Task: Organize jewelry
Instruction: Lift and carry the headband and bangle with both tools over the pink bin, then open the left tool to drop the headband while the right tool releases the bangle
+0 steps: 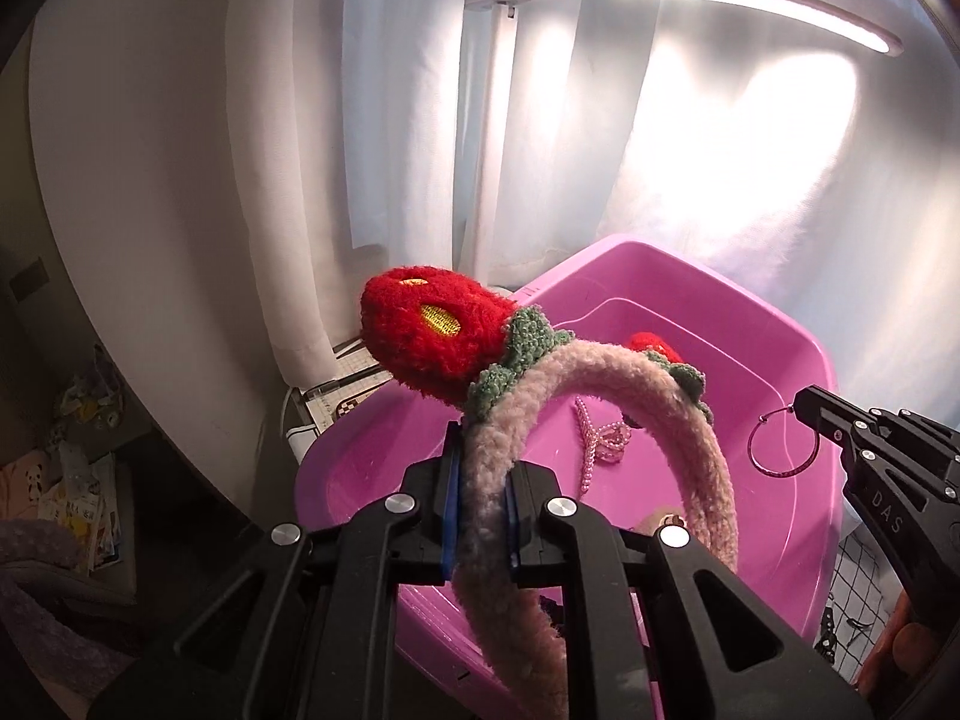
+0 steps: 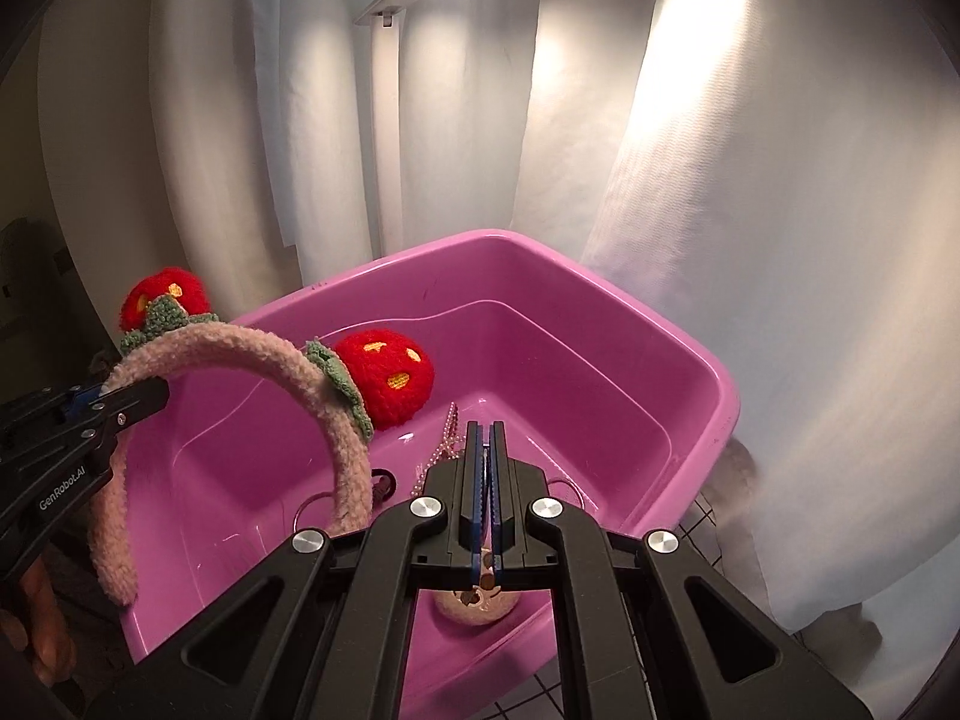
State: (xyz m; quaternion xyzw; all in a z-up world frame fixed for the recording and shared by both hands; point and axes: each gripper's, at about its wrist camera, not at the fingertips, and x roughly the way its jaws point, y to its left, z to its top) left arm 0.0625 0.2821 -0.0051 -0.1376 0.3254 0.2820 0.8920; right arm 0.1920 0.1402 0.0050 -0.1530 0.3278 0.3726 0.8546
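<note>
My left gripper (image 1: 483, 480) is shut on a fuzzy pink headband (image 1: 606, 360) with two red strawberry pompoms (image 1: 432, 330). It holds the band over the left side of a pink plastic tub (image 1: 774, 324). The headband (image 2: 252, 348) and the left gripper (image 2: 129, 399) also show in the right wrist view. My right gripper (image 2: 486, 429) is shut on a thin hoop earring (image 1: 783, 444), which hangs from its tip (image 1: 801, 408) above the tub (image 2: 600, 276). A pink beaded piece (image 1: 600, 444) lies on the tub floor.
A small round beige item (image 2: 477, 606) lies in the tub's near corner. White curtains (image 2: 720, 240) hang close behind the tub. A lit desk lamp (image 1: 750, 0) arches overhead. A black wire grid (image 1: 864, 600) lies to the tub's right. Clutter sits at far left (image 1: 78, 480).
</note>
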